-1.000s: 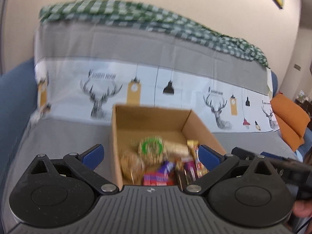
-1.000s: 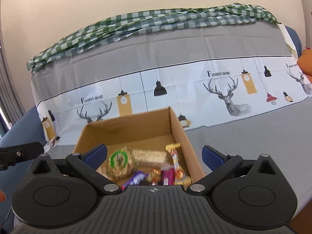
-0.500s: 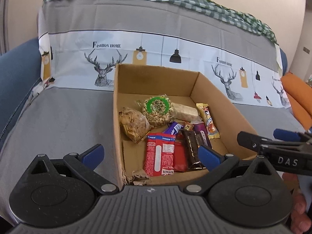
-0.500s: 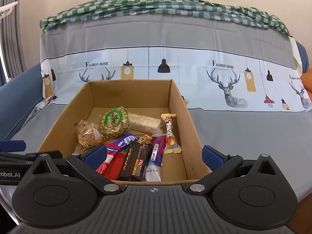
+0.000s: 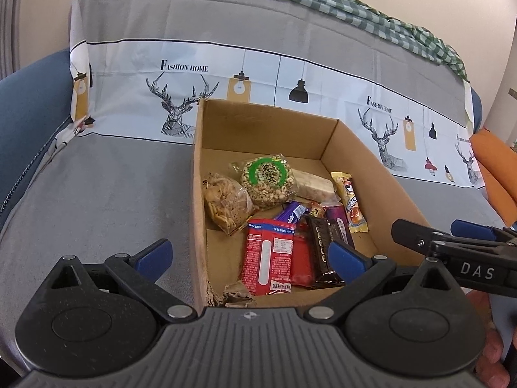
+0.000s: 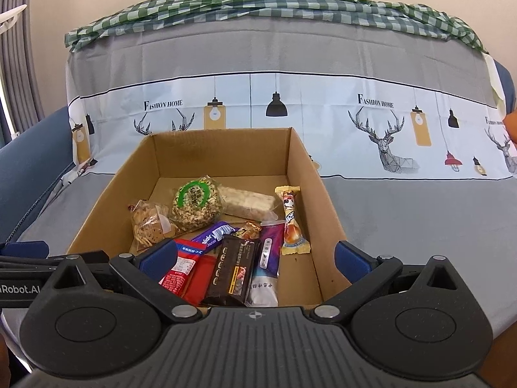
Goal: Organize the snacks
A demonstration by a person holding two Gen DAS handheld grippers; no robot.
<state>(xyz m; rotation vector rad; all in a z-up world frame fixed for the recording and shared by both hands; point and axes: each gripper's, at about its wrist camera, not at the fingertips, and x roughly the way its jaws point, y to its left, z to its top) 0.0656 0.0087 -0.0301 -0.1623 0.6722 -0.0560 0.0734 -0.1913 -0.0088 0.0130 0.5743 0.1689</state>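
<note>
Both grippers spread wide, holding nothing. Left gripper (image 5: 248, 255) hovers at the near edge of the cardboard box (image 5: 371, 161); right gripper (image 6: 255, 255) likewise. Snacks lie inside, just ahead of the fingers: red packet (image 5: 268, 258), dark chocolate bar (image 6: 231, 266), round green-label puffed snack (image 6: 195, 203) (further back), cookie bag (image 5: 226, 203). Box sits on grey-covered sofa (image 6: 404, 213).

left gripper (image 5: 250, 255) jaws spread wide, right gripper (image 6: 255, 257) likewise, side by side
</note>
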